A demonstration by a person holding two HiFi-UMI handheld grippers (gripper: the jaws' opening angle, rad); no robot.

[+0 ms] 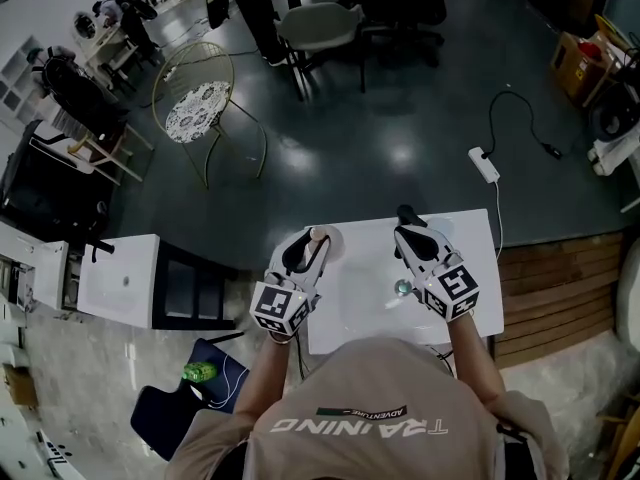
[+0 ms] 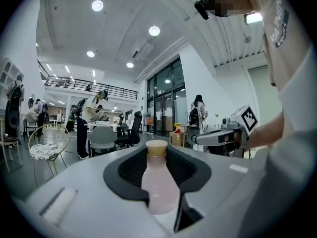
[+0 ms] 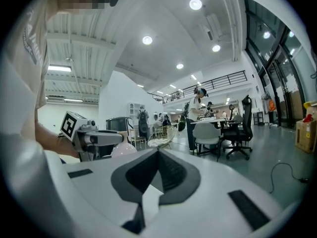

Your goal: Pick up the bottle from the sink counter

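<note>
we have the bottle gripped; we judge the lift is the step in hand

one bench (image 1: pixel 470 238), lower centre of the head view; two tools, the left tool (image 1: pixel 312 240) pinching the one bottle (image 2: pixel 158 185), cap up, mid-frame, the right tool (image 3: pixel 157 167) pressed together, empty. next: raise it clear, upright.

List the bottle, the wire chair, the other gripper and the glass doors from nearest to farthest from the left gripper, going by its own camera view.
1. Bottle: held between the jaws of the left gripper.
2. Right gripper: close by, to the right.
3. Wire chair: on the floor, at left.
4. Glass doors: at the hall's far end.
</note>
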